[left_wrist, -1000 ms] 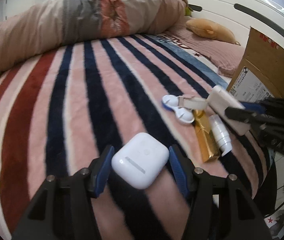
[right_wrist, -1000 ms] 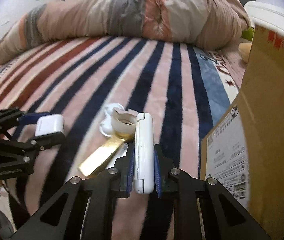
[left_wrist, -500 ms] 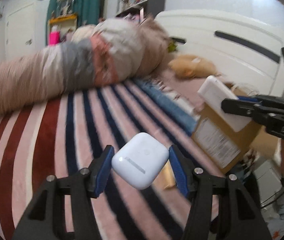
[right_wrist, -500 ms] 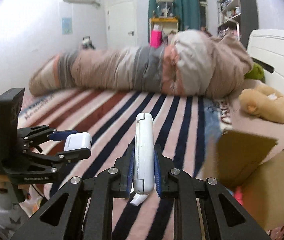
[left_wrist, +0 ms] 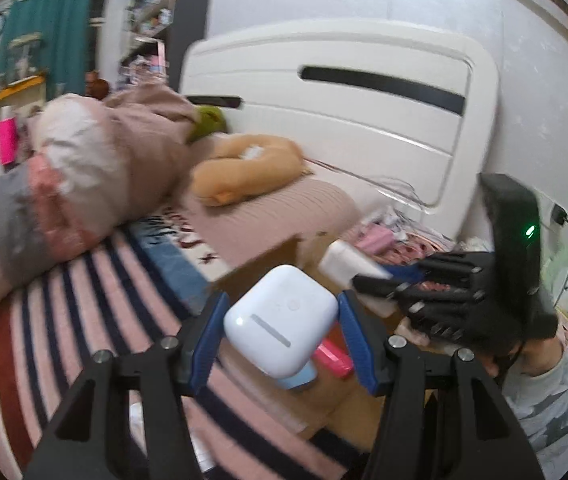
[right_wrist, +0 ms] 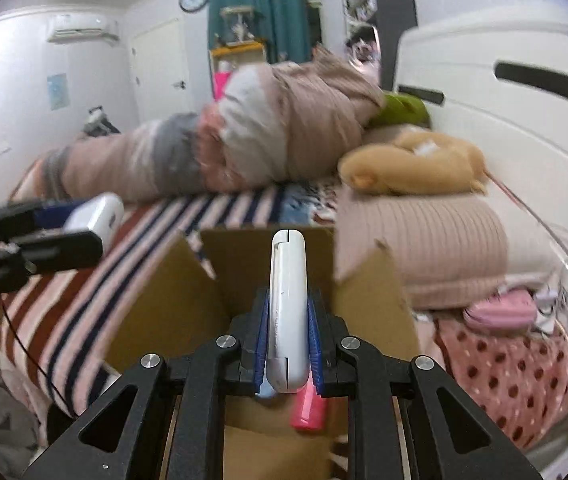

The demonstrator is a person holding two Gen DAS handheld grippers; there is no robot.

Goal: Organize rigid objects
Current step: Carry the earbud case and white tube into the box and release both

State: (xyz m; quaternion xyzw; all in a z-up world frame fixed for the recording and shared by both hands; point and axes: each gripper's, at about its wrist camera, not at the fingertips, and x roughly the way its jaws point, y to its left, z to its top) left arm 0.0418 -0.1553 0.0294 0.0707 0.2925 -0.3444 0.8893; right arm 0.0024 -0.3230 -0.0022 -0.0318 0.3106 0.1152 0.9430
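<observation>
Cardboard box (right_wrist: 156, 312) smeared by motion blur, its floor mostly hidden, pink item (right_wrist: 309, 410) and pale blue item (left_wrist: 298, 378) half covered, unidentifiable

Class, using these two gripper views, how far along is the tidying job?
Done: a pink item already lies in the cardboard box.
In hand: the left gripper holds a white earbud case; the right gripper clamps a flat white case over the open box.
Left: releasing both.
</observation>
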